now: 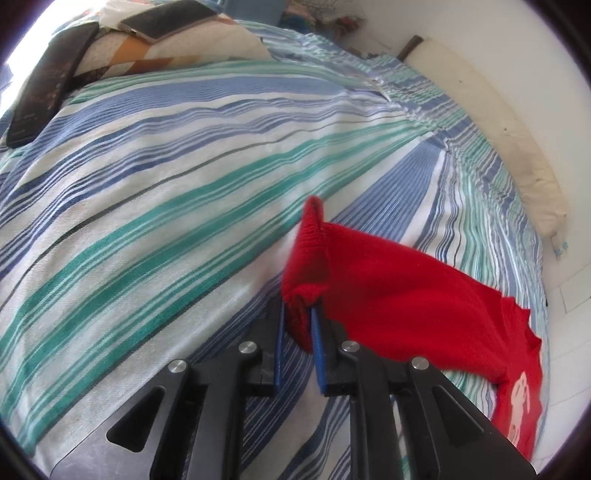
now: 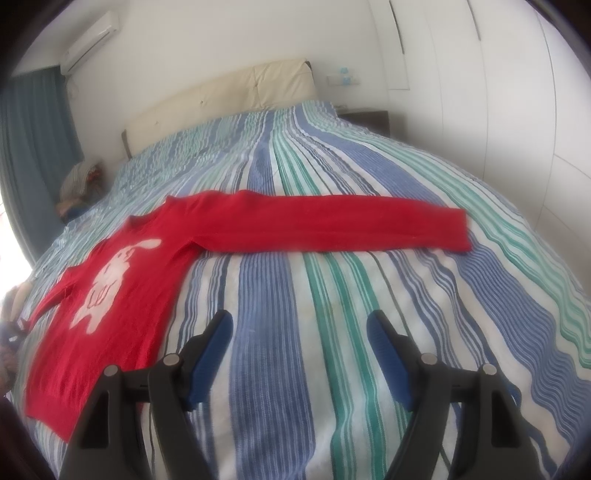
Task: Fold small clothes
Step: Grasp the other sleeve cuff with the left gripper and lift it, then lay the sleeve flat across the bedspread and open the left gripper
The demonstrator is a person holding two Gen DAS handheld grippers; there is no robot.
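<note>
A small red sweater (image 2: 122, 280) with a white rabbit print lies face up on the striped bed (image 2: 332, 325). Its right sleeve (image 2: 332, 227) stretches flat across the bed. My right gripper (image 2: 301, 325) is open and empty, hovering above the bedspread in front of that sleeve. In the left wrist view my left gripper (image 1: 297, 314) is shut on the ribbed cuff of the other sleeve (image 1: 306, 254) and holds it lifted off the bed, the red fabric (image 1: 406, 295) trailing to the right.
Two dark phones (image 1: 44, 88) (image 1: 166, 20) lie on a patterned pillow at the far left in the left wrist view. A cream headboard (image 2: 229, 96), a nightstand (image 2: 365, 118) and white wardrobes (image 2: 498, 92) border the bed.
</note>
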